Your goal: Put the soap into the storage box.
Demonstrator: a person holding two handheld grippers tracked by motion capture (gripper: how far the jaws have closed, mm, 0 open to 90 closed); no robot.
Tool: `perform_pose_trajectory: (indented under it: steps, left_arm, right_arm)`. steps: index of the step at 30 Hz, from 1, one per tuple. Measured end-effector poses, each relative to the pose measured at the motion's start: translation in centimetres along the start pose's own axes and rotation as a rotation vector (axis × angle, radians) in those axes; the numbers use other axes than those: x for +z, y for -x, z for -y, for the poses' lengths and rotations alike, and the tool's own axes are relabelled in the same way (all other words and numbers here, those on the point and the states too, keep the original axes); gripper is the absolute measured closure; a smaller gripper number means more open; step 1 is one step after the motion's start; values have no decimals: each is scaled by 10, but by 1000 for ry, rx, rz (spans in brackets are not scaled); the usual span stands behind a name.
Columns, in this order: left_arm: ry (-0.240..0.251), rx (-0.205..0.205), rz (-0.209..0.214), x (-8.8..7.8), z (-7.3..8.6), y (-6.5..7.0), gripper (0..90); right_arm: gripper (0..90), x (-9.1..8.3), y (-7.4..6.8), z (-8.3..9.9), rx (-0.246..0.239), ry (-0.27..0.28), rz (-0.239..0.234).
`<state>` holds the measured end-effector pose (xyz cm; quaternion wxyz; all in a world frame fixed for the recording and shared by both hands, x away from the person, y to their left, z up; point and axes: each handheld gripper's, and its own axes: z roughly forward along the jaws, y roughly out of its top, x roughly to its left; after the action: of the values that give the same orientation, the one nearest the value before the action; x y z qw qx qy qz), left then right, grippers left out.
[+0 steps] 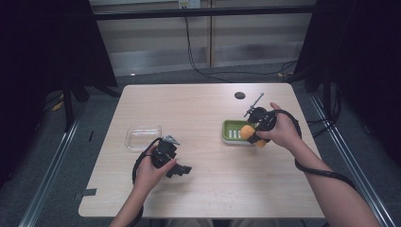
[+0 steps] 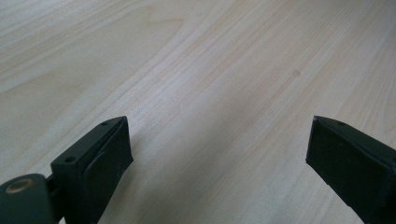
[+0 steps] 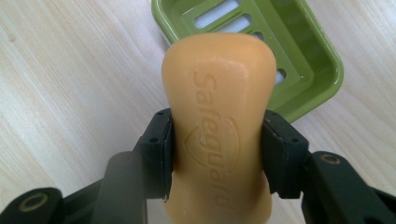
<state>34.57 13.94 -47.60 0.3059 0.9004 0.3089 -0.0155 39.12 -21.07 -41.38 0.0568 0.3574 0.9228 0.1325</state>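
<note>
At right of centre in the high view, the right gripper [image 1: 250, 132] clenches an orange, waisted bar of soap [image 3: 219, 121] above the green slotted plastic soap dish [image 1: 230, 131]. Lower left, the left gripper [image 1: 182, 169] rests on the pale wooden table [image 1: 198, 189], jaws released, near a clear plastic lid [image 1: 142, 137].

— What colour is the bar I've got?

— The soap bar [image 3: 219, 116] is warm orange, with "Safeguard" and a shield pressed into it in that same orange. My right gripper [image 3: 217, 154] has black pads.

— And the dish?

— The soap dish [image 3: 299, 51] is olive green with pale slots. The table [image 2: 196, 74] is light wood with fine streaked grain.

— My left gripper [image 2: 219, 158]?

— Black too. The lid [image 1: 143, 137] beyond it looks clear, possibly faintly white; it's small from above.
</note>
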Motion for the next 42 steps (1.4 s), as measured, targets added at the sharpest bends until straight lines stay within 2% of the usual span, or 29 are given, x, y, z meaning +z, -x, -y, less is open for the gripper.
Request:
perform_pose_trajectory:
  steps: [15,22,30,34,40,42]
  left_arm:
    - [-3,9,5,2,0,0,66]
    - [-3,1,3,2,1,0,66]
    - [-5,9,7,2,1,-1,66]
    - [-3,7,7,3,1,0,66]
    - [-2,8,4,4,1,0,66]
    - [-10,11,7,3,1,0,66]
  right_arm:
    - [511,4,6,-11,-28,-5,-3]
    - [511,5,9,-16,-80,-2,2]
    - [511,8,10,-19,-73,-13,6]
    - [511,9,12,-21,-88,-14,8]
    - [511,10,14,-23,-85,3,2]
    - [511,10,15,-24,-97,-7,4]
